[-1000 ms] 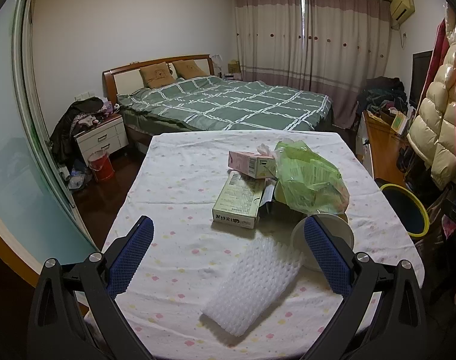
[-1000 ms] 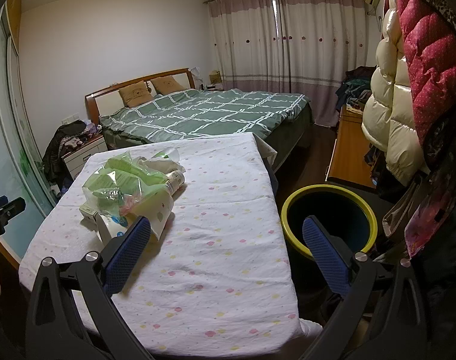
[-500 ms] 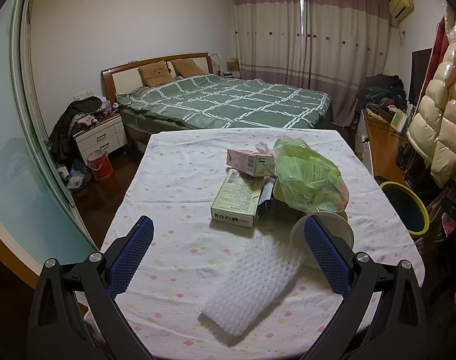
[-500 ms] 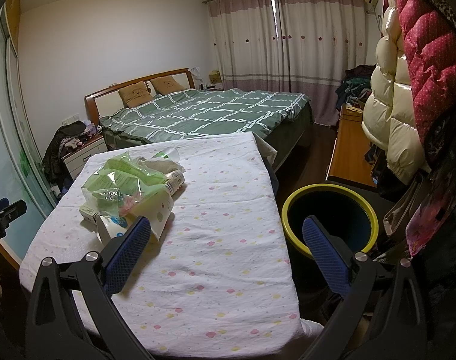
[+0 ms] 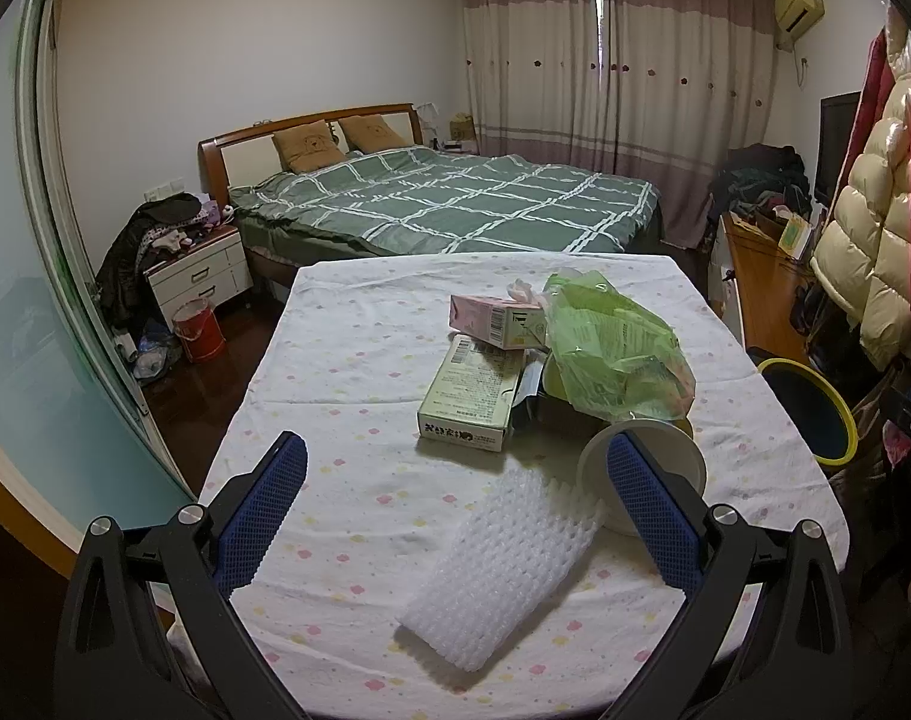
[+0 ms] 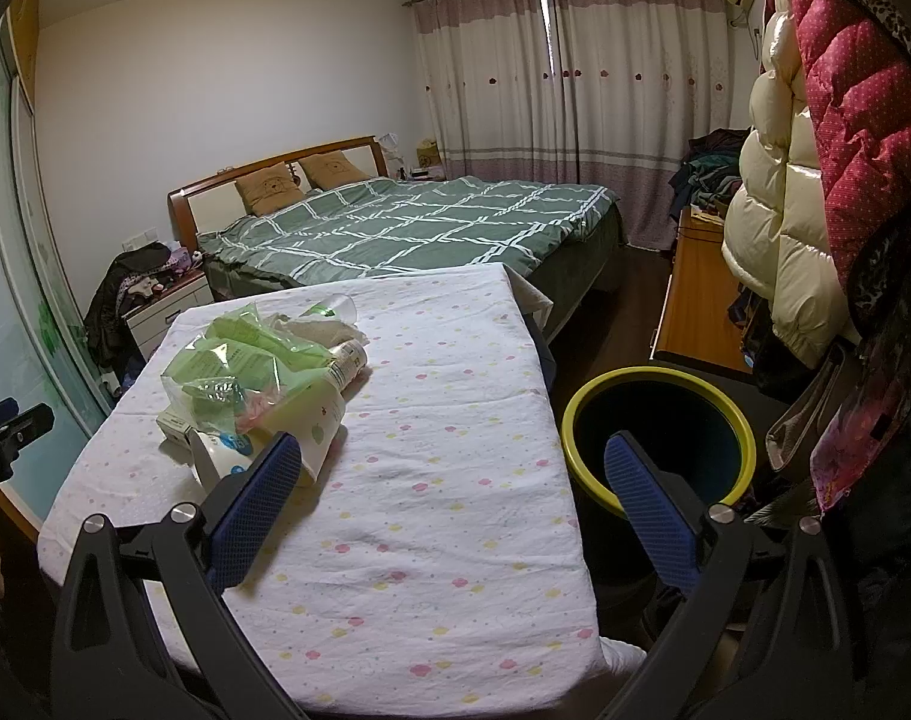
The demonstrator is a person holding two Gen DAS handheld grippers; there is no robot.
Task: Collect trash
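Note:
Trash lies on a table with a white dotted cloth (image 5: 347, 360): a white foam net sleeve (image 5: 503, 564), a white paper cup (image 5: 647, 468), a green box (image 5: 473, 396), a pink box (image 5: 491, 321) and a green plastic bag (image 5: 617, 348). My left gripper (image 5: 455, 510) is open and empty, hovering just above the foam sleeve. My right gripper (image 6: 455, 504) is open and empty over the table's right edge. The trash pile (image 6: 251, 372) lies to its left. A yellow-rimmed bin (image 6: 659, 438) stands on the floor beside the table.
A bed with a green checked cover (image 5: 455, 204) stands behind the table. A nightstand (image 5: 197, 276) and a red bucket (image 5: 200, 333) are at the left. Puffy coats (image 6: 815, 180) hang at the right above a wooden cabinet (image 6: 701, 300).
Both grippers have hardly moved. The left wrist view has shifted very slightly. Nothing on the table has moved.

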